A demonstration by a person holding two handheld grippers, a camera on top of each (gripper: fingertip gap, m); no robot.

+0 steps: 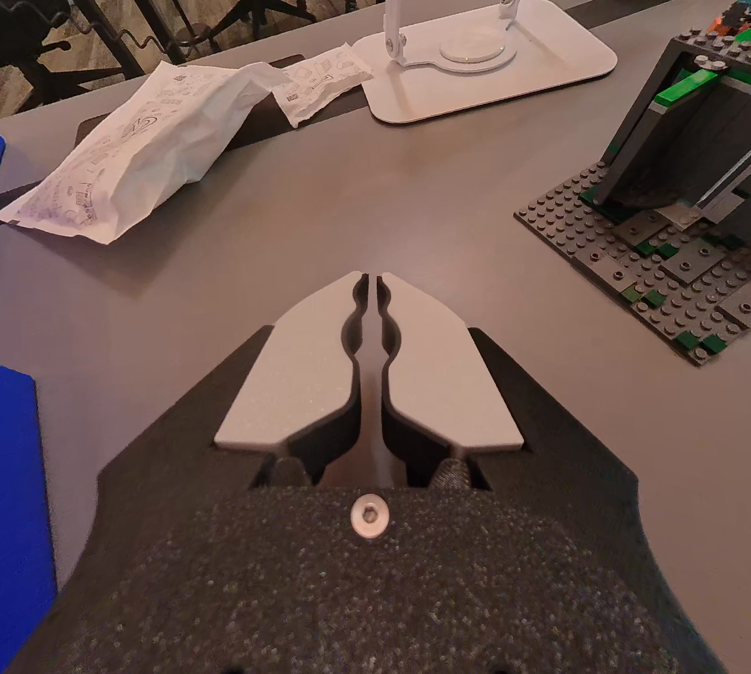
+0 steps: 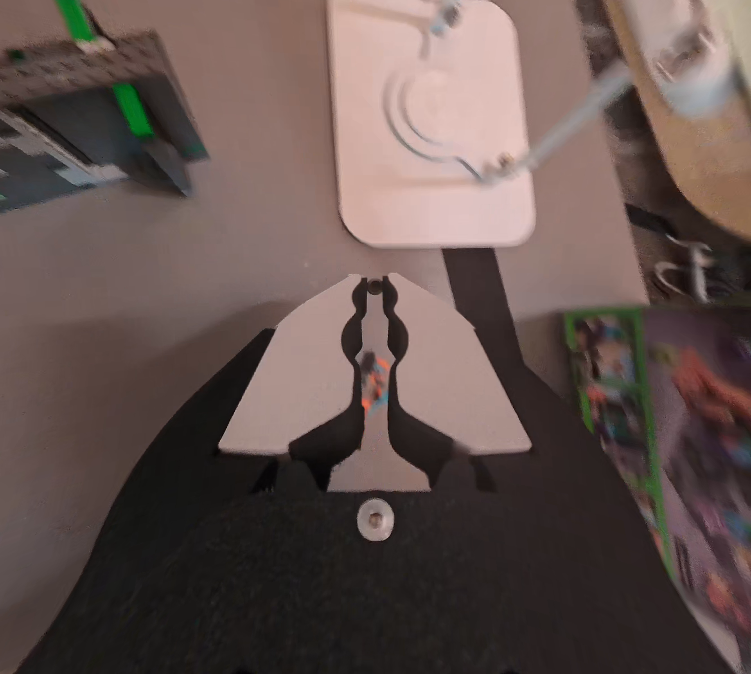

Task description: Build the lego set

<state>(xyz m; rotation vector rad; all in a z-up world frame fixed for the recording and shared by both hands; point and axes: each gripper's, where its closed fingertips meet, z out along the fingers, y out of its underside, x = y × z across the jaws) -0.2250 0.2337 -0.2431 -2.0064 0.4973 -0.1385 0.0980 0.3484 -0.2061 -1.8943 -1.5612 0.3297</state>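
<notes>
The lego build [image 1: 666, 182] sits ahead-right of my left gripper [image 1: 372, 277], nearly closed, empty; my right gripper [image 2: 374, 280] pinches a small dark piece [image 2: 374, 285].

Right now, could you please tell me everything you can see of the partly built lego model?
The lego model stands on the grey table, right of the white lamp base. A dark grey studded baseplate carries flat tiles and small green pieces; a tall dark sloped wall rises from it, topped with a bright green bar. No gripper touches it.
</notes>
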